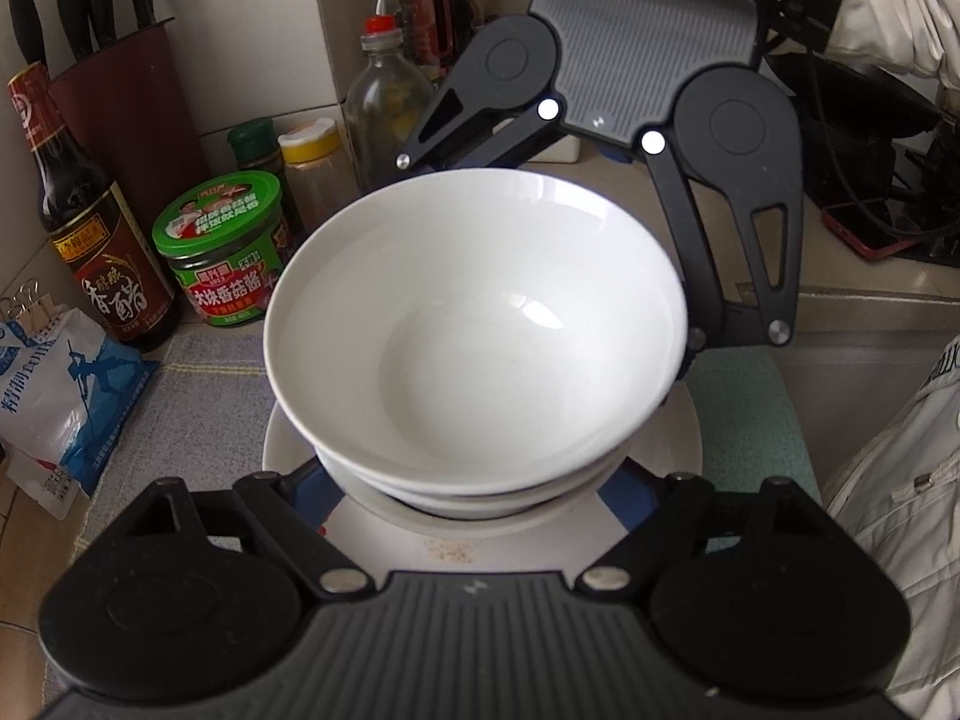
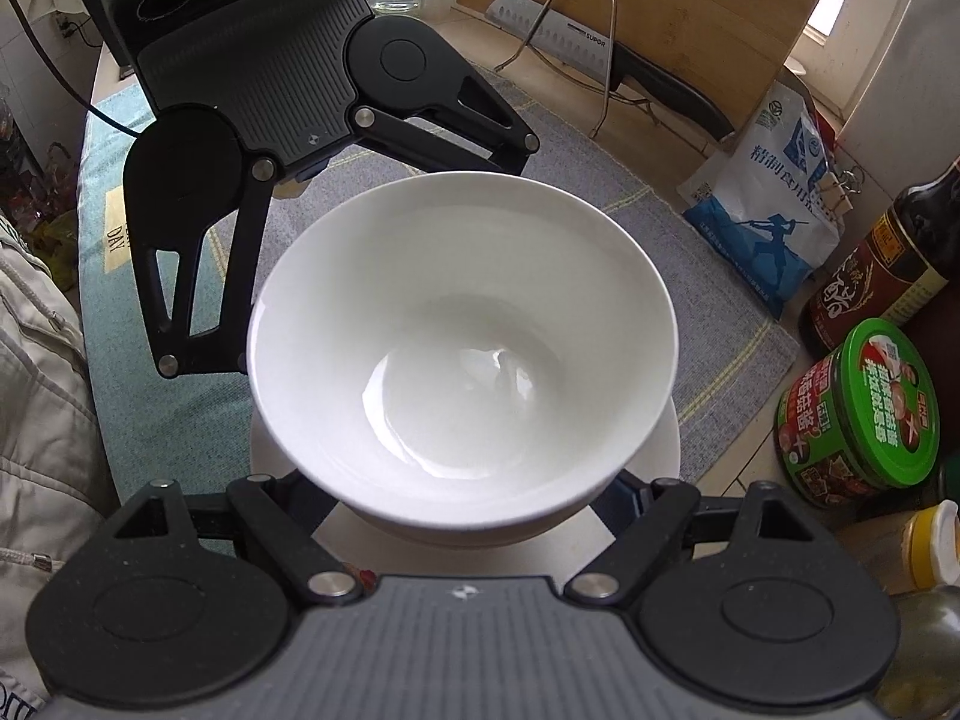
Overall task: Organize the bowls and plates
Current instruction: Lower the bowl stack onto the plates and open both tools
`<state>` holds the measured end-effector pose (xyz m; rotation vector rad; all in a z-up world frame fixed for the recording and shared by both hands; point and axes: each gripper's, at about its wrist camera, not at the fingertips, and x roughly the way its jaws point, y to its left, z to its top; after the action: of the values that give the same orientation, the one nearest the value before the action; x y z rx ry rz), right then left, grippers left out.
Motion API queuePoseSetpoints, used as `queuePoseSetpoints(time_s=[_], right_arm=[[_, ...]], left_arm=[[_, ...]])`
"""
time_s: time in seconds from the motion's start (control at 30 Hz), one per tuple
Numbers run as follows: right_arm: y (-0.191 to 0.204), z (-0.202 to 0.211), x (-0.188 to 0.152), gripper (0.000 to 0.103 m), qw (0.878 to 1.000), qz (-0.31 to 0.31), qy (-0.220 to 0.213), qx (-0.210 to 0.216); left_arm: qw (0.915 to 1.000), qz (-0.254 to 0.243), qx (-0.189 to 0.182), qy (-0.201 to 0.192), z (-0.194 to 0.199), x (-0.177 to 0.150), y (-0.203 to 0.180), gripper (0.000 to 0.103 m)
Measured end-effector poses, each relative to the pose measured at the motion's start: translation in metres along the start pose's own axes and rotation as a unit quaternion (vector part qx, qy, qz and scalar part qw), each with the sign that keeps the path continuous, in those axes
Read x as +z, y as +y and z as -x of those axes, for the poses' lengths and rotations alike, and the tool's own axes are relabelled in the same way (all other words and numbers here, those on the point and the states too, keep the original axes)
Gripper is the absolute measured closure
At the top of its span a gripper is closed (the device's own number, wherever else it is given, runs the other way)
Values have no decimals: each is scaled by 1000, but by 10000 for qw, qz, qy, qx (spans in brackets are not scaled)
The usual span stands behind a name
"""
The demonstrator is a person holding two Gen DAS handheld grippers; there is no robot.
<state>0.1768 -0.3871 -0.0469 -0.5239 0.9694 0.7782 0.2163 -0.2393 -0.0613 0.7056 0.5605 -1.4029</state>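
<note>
A stack of white bowls (image 1: 474,324) sits on a white plate (image 1: 480,540) on a grey mat; the same stack (image 2: 462,336) and plate (image 2: 666,444) show in the right wrist view. My left gripper (image 1: 474,498) is spread wide around the base of the stack, its fingertips hidden under the bowls. My right gripper (image 2: 465,510) does the same from the opposite side and also shows in the left wrist view (image 1: 600,126). The left gripper also shows in the right wrist view (image 2: 336,264). Whether either one squeezes the stack is hidden.
Left of the stack stand a green-lidded jar (image 1: 225,246), a vinegar bottle (image 1: 96,228), spice jars, oil bottles, a knife block (image 1: 120,72) and a salt bag (image 1: 54,396). A cleaver (image 2: 606,60) and cutting board (image 2: 660,12) lean behind. A steel sink (image 1: 840,360) lies right.
</note>
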Motion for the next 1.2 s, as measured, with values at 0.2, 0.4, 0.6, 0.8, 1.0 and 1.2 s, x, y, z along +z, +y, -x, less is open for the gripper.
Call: queuePoseSetpoints(time_s=[0.2, 0.4, 0.6, 0.8, 1.0, 1.2], right_arm=[[-5, -4, 0, 14, 9998, -149, -28, 101], [-4, -7, -1, 14, 9997, -190, -27, 121], [-5, -7, -2, 14, 9998, -179, -75, 97], [-3, -6, -2, 9, 9997, -213, -98, 89], [2, -3, -2, 0, 9997, -120, -208, -58], [4, -2, -4, 0, 9994, -144, -235, -203]], left_arm=[[9999, 35, -78, 102, -5, 0, 6, 15], [9997, 81, -128, 199, -10, 0, 9, 15], [9998, 61, -73, 189, -10, -1, 10, 15], [9999, -38, 43, 149, -8, -4, 6, 13], [9990, -161, 386, 142, -2, -9, -1, 5], [9969, -142, 766, 82, 7, -16, -10, 5]])
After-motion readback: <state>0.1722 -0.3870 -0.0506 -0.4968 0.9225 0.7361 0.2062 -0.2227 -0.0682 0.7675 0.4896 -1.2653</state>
